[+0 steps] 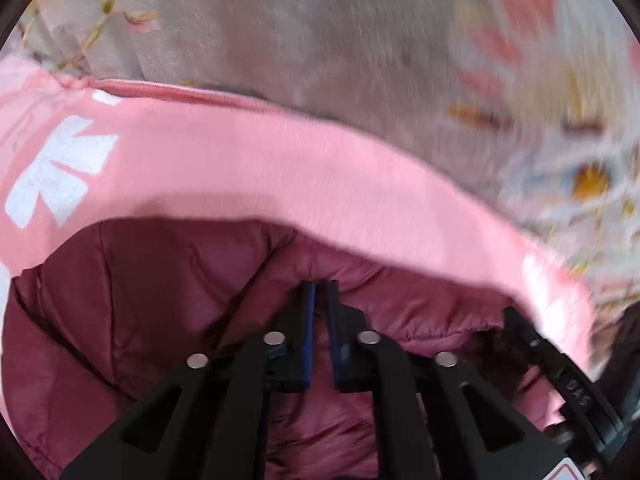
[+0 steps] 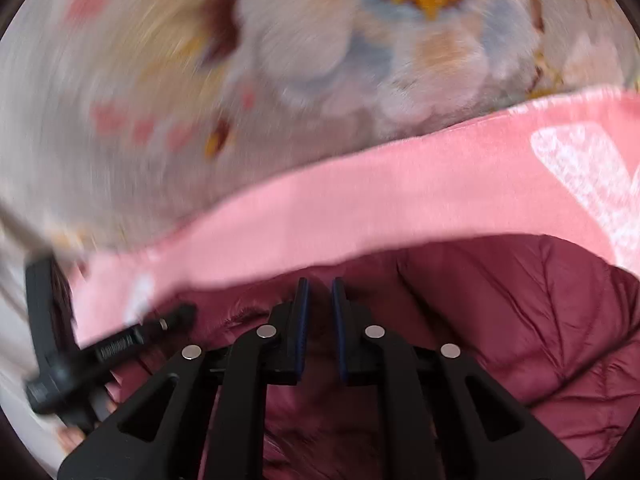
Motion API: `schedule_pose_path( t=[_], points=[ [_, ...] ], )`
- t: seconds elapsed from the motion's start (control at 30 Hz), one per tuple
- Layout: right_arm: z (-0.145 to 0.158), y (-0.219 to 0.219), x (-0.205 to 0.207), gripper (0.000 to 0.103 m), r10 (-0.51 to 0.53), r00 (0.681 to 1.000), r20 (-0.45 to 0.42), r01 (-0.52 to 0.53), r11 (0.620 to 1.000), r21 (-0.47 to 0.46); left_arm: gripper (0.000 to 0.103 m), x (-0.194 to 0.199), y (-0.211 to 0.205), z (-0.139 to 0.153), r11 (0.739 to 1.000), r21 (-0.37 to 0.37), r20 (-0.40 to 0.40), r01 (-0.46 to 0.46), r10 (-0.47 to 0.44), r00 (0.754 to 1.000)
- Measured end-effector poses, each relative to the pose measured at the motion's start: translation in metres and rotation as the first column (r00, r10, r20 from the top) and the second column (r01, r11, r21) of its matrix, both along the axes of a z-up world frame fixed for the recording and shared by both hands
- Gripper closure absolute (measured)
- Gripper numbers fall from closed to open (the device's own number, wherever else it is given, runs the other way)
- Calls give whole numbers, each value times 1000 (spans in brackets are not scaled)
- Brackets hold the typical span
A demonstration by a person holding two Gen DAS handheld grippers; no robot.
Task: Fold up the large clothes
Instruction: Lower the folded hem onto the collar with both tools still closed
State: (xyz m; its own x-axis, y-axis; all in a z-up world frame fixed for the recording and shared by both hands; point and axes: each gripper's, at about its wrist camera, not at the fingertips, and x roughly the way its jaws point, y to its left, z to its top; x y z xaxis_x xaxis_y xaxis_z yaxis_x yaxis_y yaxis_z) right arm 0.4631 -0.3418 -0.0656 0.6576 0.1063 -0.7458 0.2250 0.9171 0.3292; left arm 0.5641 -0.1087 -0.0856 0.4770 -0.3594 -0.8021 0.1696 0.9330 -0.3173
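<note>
A maroon quilted jacket (image 1: 160, 300) fills the lower part of both views and lies over a pink garment with white print (image 1: 248, 168). My left gripper (image 1: 320, 286) is shut on a fold of the maroon jacket. My right gripper (image 2: 319, 282) is shut on the maroon jacket (image 2: 520, 312) too, with cloth pinched between its nearly closed fingers. The pink garment (image 2: 360, 204) runs as a band beyond the jacket. Each gripper shows at the edge of the other's view: the right one in the left wrist view (image 1: 560, 368), the left one in the right wrist view (image 2: 100, 348).
A grey floral bedspread (image 1: 320, 40) lies under the clothes and fills the far part of both views (image 2: 280, 60). Both views are blurred by motion.
</note>
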Motion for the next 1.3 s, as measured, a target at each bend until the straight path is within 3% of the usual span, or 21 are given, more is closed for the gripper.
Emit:
schedule_pose_path(
  t=[0.07, 0.23, 0.53, 0.67, 0.9, 1.3],
  points=[
    [-12, 1, -8, 96, 7, 1000, -28, -8, 999, -53, 102, -7, -1, -8, 999, 44, 26, 28, -29, 999],
    [-27, -6, -14, 98, 19, 1000, -4, -19, 999, -39, 101, -13, -9, -17, 994, 101, 80, 41, -49, 996],
    [-35, 4, -18, 99, 13, 1000, 29, -10, 992, -126, 96, -18, -4, -30, 997, 73, 168, 36, -48, 985],
    [-36, 8, -15, 99, 8, 999, 32, -4, 991, -133, 96, -22, -10, -28, 993, 114, 198, 30, -52, 979],
    [-36, 12, -11, 99, 8, 1000, 29, -3, 989, -149, 96, -22, -19, -27, 987, 160, 217, 23, -58, 974],
    [-36, 16, -6, 99, 8, 1000, 28, -3, 986, -167, 96, -25, -24, -26, 984, 179, 226, 22, -63, 972]
  ],
)
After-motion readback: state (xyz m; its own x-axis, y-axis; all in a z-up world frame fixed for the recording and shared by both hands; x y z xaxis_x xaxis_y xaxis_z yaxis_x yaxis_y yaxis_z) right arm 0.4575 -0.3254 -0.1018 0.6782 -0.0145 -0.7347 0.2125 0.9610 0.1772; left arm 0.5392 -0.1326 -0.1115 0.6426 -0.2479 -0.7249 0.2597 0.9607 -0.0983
